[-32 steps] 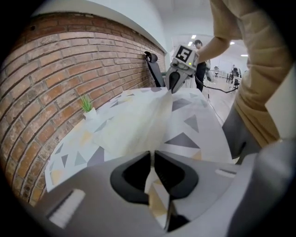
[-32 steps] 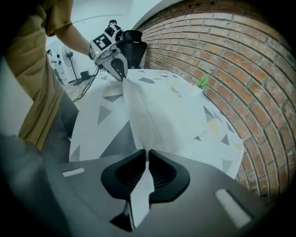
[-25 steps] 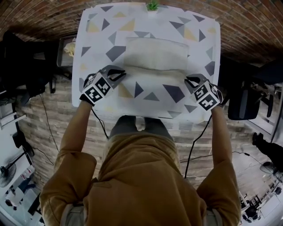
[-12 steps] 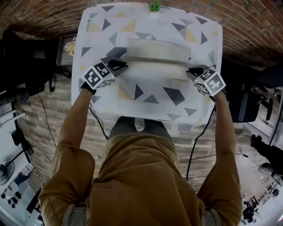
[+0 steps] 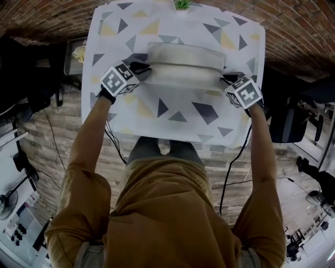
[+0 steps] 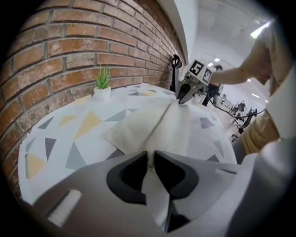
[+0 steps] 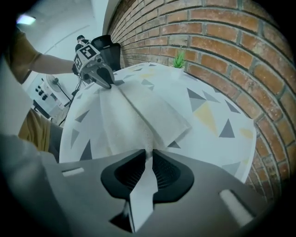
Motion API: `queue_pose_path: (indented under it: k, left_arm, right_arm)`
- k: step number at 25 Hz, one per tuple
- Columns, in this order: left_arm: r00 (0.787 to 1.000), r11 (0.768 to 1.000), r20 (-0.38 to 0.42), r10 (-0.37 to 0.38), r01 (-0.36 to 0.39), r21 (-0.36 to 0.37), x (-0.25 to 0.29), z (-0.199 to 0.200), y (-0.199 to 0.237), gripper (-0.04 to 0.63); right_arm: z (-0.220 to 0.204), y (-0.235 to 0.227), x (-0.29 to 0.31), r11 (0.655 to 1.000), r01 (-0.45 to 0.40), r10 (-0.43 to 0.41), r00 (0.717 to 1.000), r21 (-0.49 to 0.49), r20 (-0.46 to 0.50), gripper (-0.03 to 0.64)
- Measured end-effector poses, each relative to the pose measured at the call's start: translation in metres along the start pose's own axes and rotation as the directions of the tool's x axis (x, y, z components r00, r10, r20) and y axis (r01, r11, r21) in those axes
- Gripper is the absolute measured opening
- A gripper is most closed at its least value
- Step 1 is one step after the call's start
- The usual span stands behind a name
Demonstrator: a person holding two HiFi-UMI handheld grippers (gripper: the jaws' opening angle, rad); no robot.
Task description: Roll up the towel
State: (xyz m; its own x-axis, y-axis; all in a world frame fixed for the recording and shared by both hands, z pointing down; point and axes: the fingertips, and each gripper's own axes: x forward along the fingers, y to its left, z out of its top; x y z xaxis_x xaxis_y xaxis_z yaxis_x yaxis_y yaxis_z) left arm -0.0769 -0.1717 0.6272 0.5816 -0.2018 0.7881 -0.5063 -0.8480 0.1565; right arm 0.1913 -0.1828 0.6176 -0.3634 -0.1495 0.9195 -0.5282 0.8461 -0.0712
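Observation:
A cream towel (image 5: 184,65) lies across the far half of the triangle-patterned table (image 5: 172,112), its near edge lifted and carried over the rest. My left gripper (image 5: 142,69) is shut on the towel's left corner, my right gripper (image 5: 225,79) on its right corner. In the left gripper view the towel (image 6: 155,122) runs out from my shut left gripper (image 6: 150,159) to the right gripper (image 6: 184,92) across the table. In the right gripper view the cloth (image 7: 134,113) is pinched in my right gripper (image 7: 149,156), with the left gripper (image 7: 102,77) holding the other end.
A small potted plant (image 5: 181,5) stands at the table's far edge, against a brick wall (image 7: 217,37). A black chair (image 5: 290,123) is to the right, a small side shelf (image 5: 76,52) to the left. Cables hang by the near edge.
Both grippers moved away from the person toward the table's far side, taking the towel's near edge with them, so the towel now shows as a shorter, doubled strip.

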Motion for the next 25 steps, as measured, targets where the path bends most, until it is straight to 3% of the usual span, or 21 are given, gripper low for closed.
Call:
queue_pose_path:
  k: [3,6,10,15,20,25]
  left_arm:
    - [1.0,1.0,0.008,0.007,-0.007,0.01,0.003,0.002,0.001,0.091]
    - [0.999,0.999,0.013,0.032,-0.032,0.001,0.003,0.002,0.006,0.092]
    - [0.992,0.992,0.016,0.123,-0.122,-0.042,-0.002,-0.005,0.021,0.233]
    - [0.97,0.973,0.077,0.23,-0.228,-0.037,-0.023,0.0,0.018,0.261]
    - [0.954,0.966,0.152,0.258,-0.26,-0.002,-0.042,0.006,-0.01,0.261]
    - [0.966,0.965,0.131,0.223,-0.238,0.115,-0.038,-0.001,-0.045,0.204]
  right_arm:
    - [-0.003,0.002,0.004,1.0,0.008,-0.008,1.0,-0.003,0.006,0.029]
    - [-0.006,0.0,0.003,0.998,0.005,-0.006,1.0,0.059,0.027,0.031]
    - [-0.008,-0.008,0.0,0.993,0.041,-0.046,0.998,0.11,0.047,0.096]
    - [-0.013,-0.018,-0.019,0.983,0.154,-0.163,0.983,0.098,0.089,0.137]
    - [-0.009,0.001,-0.034,0.977,0.211,-0.206,0.962,-0.009,0.177,0.137]
    - [-0.018,0.038,-0.015,0.954,0.222,-0.181,0.962,-0.199,0.205,0.137]
